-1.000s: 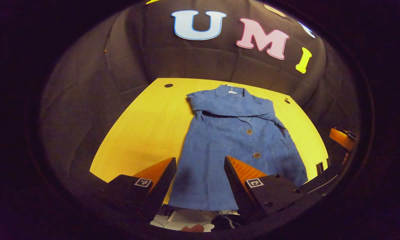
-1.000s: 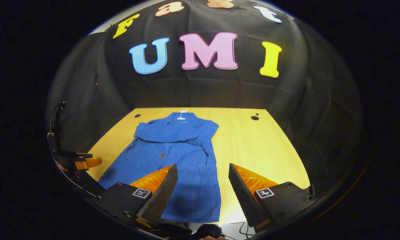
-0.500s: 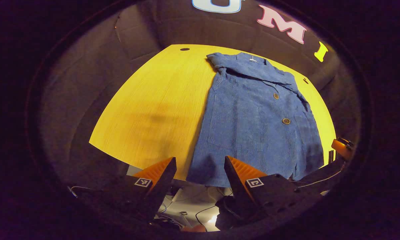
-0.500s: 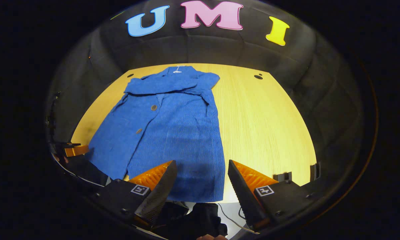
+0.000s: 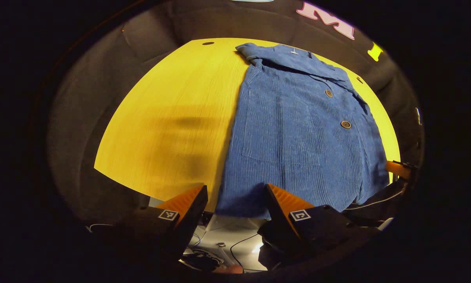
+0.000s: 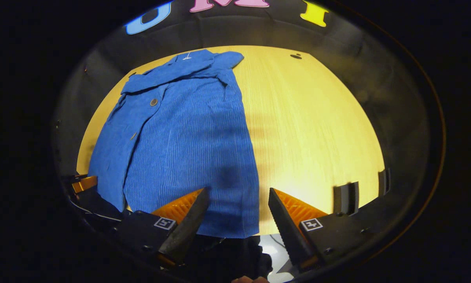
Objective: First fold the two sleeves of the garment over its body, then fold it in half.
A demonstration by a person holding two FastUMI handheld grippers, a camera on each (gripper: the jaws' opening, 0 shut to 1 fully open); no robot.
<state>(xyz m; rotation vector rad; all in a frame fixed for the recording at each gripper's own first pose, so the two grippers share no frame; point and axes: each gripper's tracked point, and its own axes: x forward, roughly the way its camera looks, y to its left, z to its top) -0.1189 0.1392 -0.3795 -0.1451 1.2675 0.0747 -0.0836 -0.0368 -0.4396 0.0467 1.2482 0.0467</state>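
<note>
Both tongs hover with fingers apart at the near hem: left tongs (image 5: 235, 196), right tongs (image 6: 238, 198). Beyond, the blue garment (image 6: 180, 129) lies flat on the tabletop (image 6: 310, 118), sleeves folded across, collar far.

Left gripper (image 5: 235, 196): black blocky finger mounts, square fiducial tag on each, ridged wedge fingers, visible screws. Right gripper (image 6: 238, 200): same build, serrated finger edges.

Blue ribbed garment (image 5: 298, 129), its buttons (image 5: 345, 124) seemingly brown, on yellow wood-grain table (image 6: 310, 118).
</note>
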